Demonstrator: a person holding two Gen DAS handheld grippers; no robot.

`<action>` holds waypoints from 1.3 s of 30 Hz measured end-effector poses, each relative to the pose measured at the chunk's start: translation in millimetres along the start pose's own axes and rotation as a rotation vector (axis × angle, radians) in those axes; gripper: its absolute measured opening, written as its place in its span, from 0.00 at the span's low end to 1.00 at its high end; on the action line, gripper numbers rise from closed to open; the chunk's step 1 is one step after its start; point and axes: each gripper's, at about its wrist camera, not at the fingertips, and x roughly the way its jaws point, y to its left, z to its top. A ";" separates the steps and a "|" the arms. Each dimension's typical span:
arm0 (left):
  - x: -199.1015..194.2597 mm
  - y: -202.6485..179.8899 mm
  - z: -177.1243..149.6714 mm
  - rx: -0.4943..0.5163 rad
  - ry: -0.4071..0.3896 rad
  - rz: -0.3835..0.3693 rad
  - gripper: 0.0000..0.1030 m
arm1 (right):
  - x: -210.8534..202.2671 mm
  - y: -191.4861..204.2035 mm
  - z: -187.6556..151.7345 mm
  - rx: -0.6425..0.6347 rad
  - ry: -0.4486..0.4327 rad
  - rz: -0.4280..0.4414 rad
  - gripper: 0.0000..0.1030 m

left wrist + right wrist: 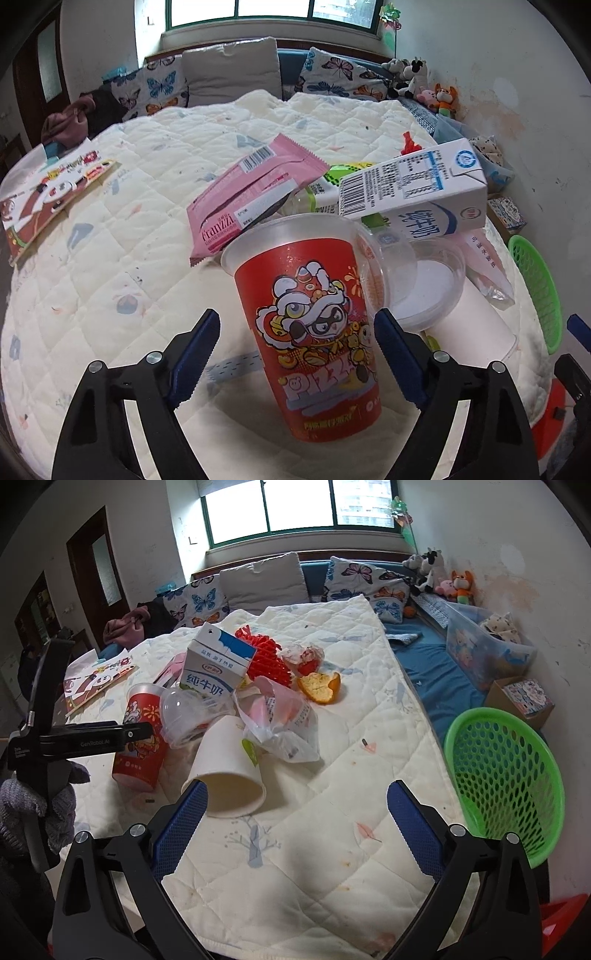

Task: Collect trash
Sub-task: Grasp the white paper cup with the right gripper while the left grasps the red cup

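Quilted cream bedding fills the left wrist view, with butterfly pillows and a window behind. On it stands a red pizza cup, tilted a little, directly between the spread jaws of the left gripper; neither blue pad touches it yet. Behind the cup lie a pink wrapper, a milk carton and a clear dome lid.

From the right wrist view, the same quilt carries the whole pile: carton, red cup, a white paper cup on its side, a plastic bag and orange peel. The right gripper hangs open over bare quilt, holding nothing. A green basket waits at the bed's right edge.

Judging by this, the grasp of the red cup is in hand; next the left jaws should close gently on its thin wall, then carry it across to the basket.
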 end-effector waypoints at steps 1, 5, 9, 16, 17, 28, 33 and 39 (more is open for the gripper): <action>3.3 2.2 0.8 -0.008 0.010 -0.014 0.79 | 1.9 0.2 1.1 0.000 0.002 0.006 0.94; 12.6 3.3 2.8 -0.017 0.042 -0.059 0.75 | 11.5 0.6 9.0 -0.002 0.015 0.023 0.92; 16.6 1.8 3.5 -0.010 0.052 -0.083 0.71 | 20.3 0.8 15.9 0.004 0.028 0.045 0.90; 13.5 2.9 0.6 0.015 0.040 -0.092 0.69 | 35.2 11.5 23.4 -0.008 0.064 0.099 0.82; 12.2 3.4 0.2 0.016 0.039 -0.091 0.69 | 37.0 12.2 24.8 -0.006 0.065 0.106 0.81; -15.8 18.1 -9.3 -0.001 0.002 -0.103 0.69 | 48.9 34.3 21.2 -0.032 0.142 0.213 0.70; -21.3 26.1 -12.2 -0.008 -0.002 -0.104 0.69 | 66.4 41.3 27.5 -0.054 0.184 0.252 0.70; -25.0 29.0 -12.3 -0.007 -0.006 -0.111 0.69 | 90.7 52.5 31.8 -0.110 0.228 0.228 0.70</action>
